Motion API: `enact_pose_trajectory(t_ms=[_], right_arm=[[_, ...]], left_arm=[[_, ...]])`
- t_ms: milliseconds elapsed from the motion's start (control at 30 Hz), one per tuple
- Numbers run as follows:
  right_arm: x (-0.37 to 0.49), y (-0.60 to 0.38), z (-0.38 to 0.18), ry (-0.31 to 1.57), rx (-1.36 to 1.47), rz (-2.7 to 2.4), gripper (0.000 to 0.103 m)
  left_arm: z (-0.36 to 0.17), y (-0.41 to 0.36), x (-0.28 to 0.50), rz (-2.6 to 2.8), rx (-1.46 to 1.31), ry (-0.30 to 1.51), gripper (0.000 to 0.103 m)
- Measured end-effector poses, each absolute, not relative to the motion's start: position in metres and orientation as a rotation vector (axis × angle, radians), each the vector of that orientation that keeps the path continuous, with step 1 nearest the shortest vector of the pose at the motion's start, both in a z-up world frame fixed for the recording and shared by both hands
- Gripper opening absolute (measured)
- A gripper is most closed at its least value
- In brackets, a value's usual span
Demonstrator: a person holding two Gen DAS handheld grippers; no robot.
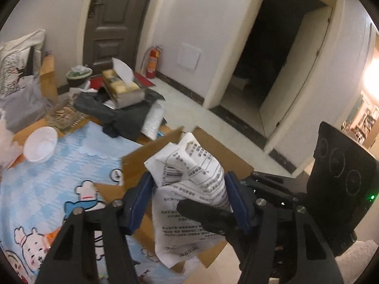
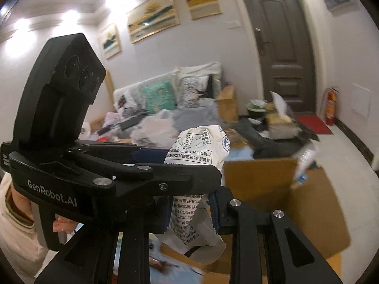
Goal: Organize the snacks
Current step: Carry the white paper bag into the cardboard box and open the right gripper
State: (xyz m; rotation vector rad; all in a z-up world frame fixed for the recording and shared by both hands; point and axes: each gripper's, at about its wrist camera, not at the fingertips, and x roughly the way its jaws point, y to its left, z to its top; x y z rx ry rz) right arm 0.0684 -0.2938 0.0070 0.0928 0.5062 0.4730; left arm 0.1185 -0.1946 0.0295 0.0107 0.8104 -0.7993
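Note:
A white snack bag (image 1: 189, 184) with black print and a barcode is crumpled and held in the air over an open cardboard box (image 1: 213, 149). My left gripper (image 1: 189, 196) is shut on the bag, its blue pads on either side. My right gripper (image 2: 189, 215) is shut on the same bag (image 2: 201, 146) lower down. The right gripper's finger crosses in front of the bag in the left wrist view. In the right wrist view the left gripper reaches in from the left and grips the bag's top. The box (image 2: 272, 177) lies below and to the right.
A blue cartoon tablecloth (image 1: 47, 177) covers the table, with a white bowl (image 1: 40, 146), a tissue box (image 1: 123, 87), dark clothing (image 1: 118, 113) and a dish of snacks (image 1: 64, 116). A sofa with cushions (image 2: 165, 94) stands behind. A door (image 2: 281, 47) and a fire extinguisher (image 2: 331, 106) are beyond.

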Motion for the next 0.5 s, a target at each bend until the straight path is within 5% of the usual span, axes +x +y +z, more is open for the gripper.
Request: enact_pose_trajectory(t_ms=[500], right_arm=[[0.105,-0.335,-0.059,0.715,0.082,0.374,0.025]], left_arm=[[-0.023,-0.243,0.138,-0.74,0.154,0.948,0.049]])
